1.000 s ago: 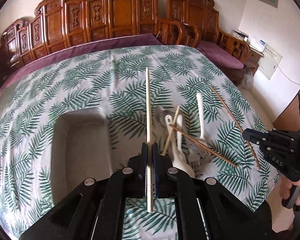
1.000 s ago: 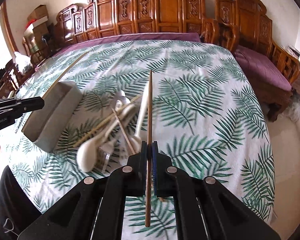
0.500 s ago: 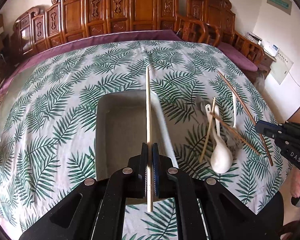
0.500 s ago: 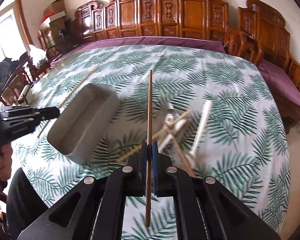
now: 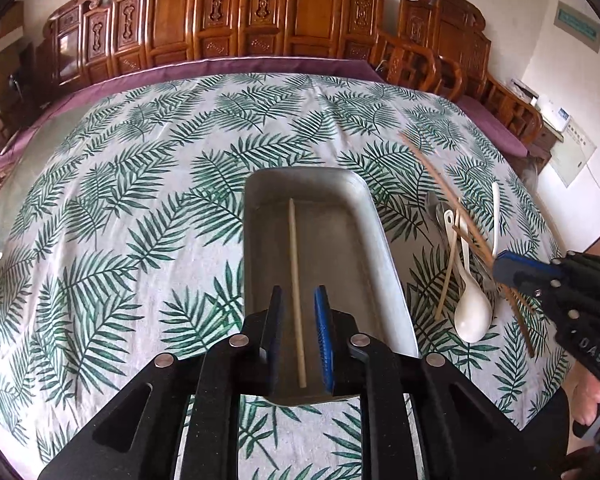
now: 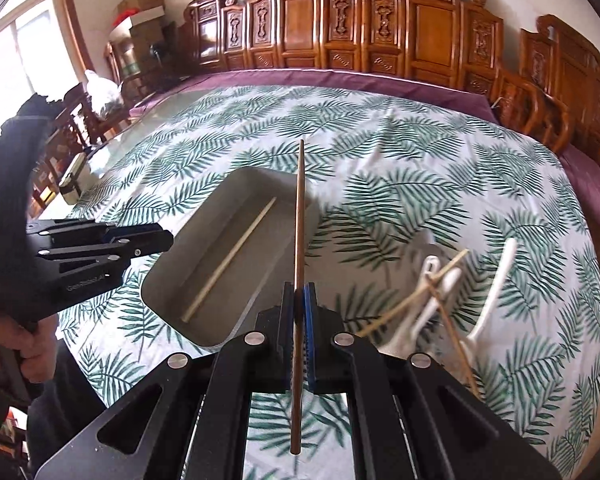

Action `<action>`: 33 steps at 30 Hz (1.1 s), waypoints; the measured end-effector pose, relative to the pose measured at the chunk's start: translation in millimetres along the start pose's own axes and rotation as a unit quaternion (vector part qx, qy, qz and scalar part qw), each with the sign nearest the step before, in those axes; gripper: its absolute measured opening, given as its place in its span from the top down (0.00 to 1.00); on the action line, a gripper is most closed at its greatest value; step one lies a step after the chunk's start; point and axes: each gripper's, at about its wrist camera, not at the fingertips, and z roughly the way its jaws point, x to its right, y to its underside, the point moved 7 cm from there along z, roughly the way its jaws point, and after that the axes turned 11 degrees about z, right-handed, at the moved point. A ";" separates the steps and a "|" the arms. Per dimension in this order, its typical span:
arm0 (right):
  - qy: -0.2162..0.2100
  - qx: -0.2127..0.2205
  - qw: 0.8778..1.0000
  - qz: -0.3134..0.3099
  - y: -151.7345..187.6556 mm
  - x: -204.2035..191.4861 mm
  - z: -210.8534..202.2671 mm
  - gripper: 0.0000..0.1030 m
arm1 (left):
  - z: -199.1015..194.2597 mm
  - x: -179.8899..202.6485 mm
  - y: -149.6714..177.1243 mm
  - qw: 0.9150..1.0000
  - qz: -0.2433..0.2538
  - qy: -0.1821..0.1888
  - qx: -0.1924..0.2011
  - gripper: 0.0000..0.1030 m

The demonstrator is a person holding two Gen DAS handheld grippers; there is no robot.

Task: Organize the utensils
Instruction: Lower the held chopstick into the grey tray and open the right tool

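Note:
A grey metal tray point(image 5: 374, 232) lies on the leaf-print tablecloth. A pale chopstick point(image 5: 296, 280) lies lengthwise inside it; it also shows in the right wrist view point(image 6: 232, 256). My left gripper point(image 5: 299, 294) is open just above the tray's near end, jaws either side of that chopstick. My right gripper point(image 6: 299, 292) is shut on a brown chopstick point(image 6: 299, 216) and holds it over the tray's point(image 6: 220, 200) right side. In the left wrist view the right gripper point(image 5: 500, 266) is to the right of the tray. A pile of white spoons point(image 5: 470, 304) and chopsticks point(image 5: 448, 276) lies right of the tray.
Carved wooden chairs point(image 5: 260, 12) stand along the far side and right of the table. The table's near edge runs just under both grippers. A small white object point(image 6: 74, 178) sits at the far left table edge.
My left gripper opened and let the pale chopstick drop into the tray. My right gripper carried the brown chopstick leftward from the pile to over the tray.

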 end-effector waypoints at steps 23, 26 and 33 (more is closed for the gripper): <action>-0.011 -0.039 0.999 0.007 -21.0 -68.2 81.4 0.94 | -61.7 -52.3 11.1 0.998 0.003 -0.024 0.056 0.74; -0.008 -0.040 0.999 0.007 -19.5 -68.0 84.2 0.94 | -60.5 -51.9 12.5 0.998 0.003 -0.024 0.055 0.73; -0.016 -0.032 0.999 0.005 -16.0 -62.1 74.2 0.94 | -58.8 -42.3 13.8 0.998 0.005 -0.016 0.056 0.69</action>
